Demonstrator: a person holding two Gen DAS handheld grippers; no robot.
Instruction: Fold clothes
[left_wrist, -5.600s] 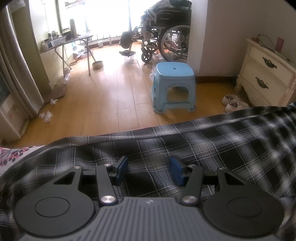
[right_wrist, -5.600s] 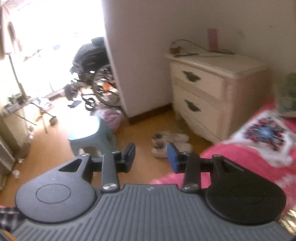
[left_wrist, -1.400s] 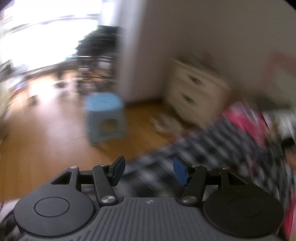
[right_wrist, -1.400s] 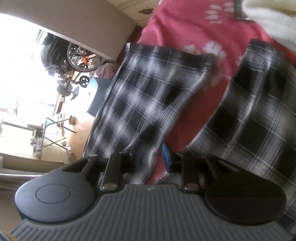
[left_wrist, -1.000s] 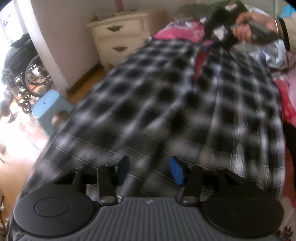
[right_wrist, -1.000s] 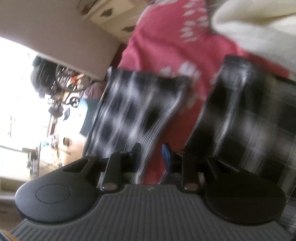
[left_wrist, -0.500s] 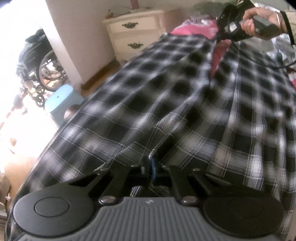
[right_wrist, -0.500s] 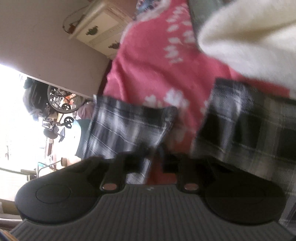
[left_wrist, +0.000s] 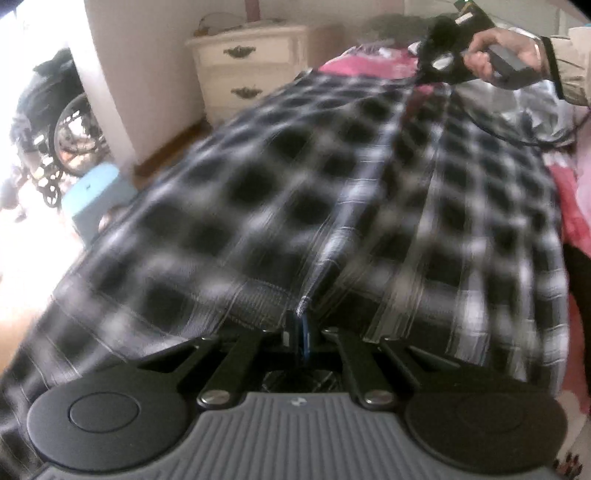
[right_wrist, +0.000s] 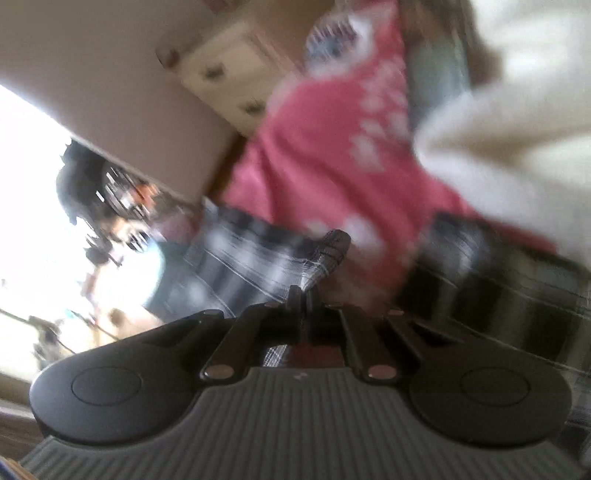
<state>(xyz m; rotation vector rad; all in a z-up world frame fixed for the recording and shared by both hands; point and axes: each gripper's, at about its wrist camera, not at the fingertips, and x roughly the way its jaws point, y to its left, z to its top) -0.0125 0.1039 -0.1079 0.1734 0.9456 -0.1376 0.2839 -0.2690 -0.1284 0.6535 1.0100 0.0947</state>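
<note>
A black-and-white plaid garment (left_wrist: 280, 192) lies spread over the bed and fills the left wrist view. My left gripper (left_wrist: 302, 325) is shut on a pinched fold of its near hem. At the far end a hand holds my right gripper (left_wrist: 439, 70) at the garment's other end. In the blurred right wrist view the right gripper (right_wrist: 303, 295) is shut on a corner of the plaid garment (right_wrist: 328, 247), which sticks up beyond the closed fingertips. The rest of the cloth trails left and right of it over a pink bedspread (right_wrist: 332, 155).
A cream nightstand (left_wrist: 255, 70) stands beyond the bed by the wall. A light blue stool (left_wrist: 96, 195) and a wheelchair (left_wrist: 55, 122) are on the wooden floor at left. A cream blanket (right_wrist: 517, 140) lies on the bed at the right of the right wrist view.
Both grippers went from open beside the plaid cloth to shut on it. The left one pinched the near hem and the right one took a far corner, which now stands up crumpled.
</note>
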